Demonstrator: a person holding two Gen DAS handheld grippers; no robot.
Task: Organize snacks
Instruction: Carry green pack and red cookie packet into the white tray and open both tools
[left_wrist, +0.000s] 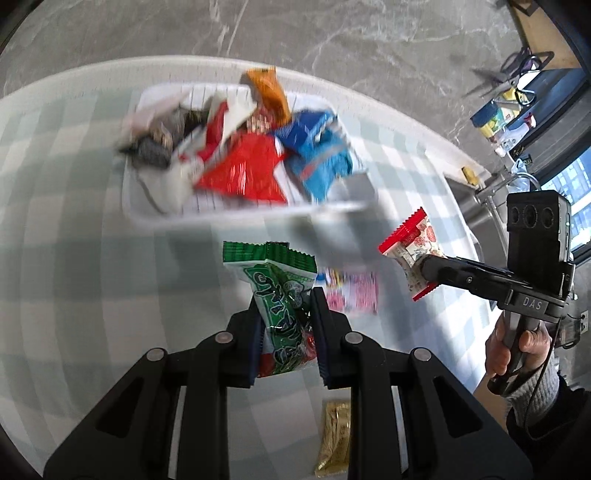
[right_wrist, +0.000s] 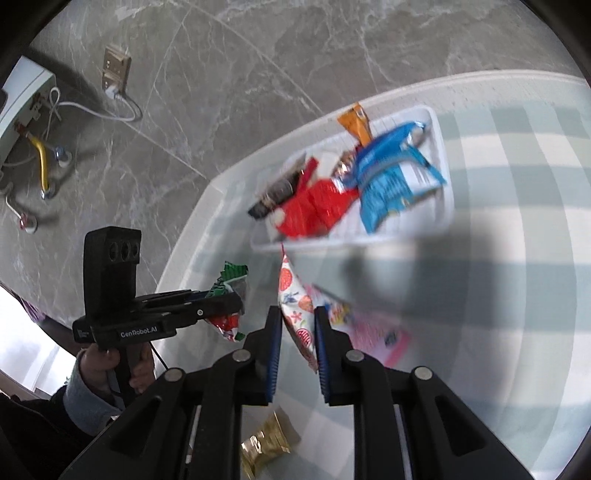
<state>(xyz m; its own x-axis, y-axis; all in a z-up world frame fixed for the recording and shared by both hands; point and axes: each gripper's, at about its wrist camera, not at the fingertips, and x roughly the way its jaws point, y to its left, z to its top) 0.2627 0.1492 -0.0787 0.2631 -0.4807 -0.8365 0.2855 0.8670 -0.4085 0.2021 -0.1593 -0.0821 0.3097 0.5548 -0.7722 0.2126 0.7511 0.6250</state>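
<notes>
My left gripper (left_wrist: 286, 301) is shut on a green snack packet (left_wrist: 280, 295), held above the checked tablecloth just short of the white basket (left_wrist: 236, 216). My right gripper (right_wrist: 297, 314) is shut on a white packet with red edges and red prints (right_wrist: 295, 314); the left wrist view shows that packet (left_wrist: 413, 247) at the right, level with the basket's near corner. In the right wrist view the left gripper (right_wrist: 236, 306) shows at the left with the green packet (right_wrist: 229, 280). The basket (right_wrist: 439, 218) holds several packets: red, blue, orange and dark ones.
A pink and white packet (left_wrist: 354, 291) lies on the cloth between both grippers, and a gold packet (left_wrist: 334, 439) lies nearer me. The round table's edge (right_wrist: 199, 206) drops to a grey marble floor. A cluttered counter (left_wrist: 506, 122) stands at the far right.
</notes>
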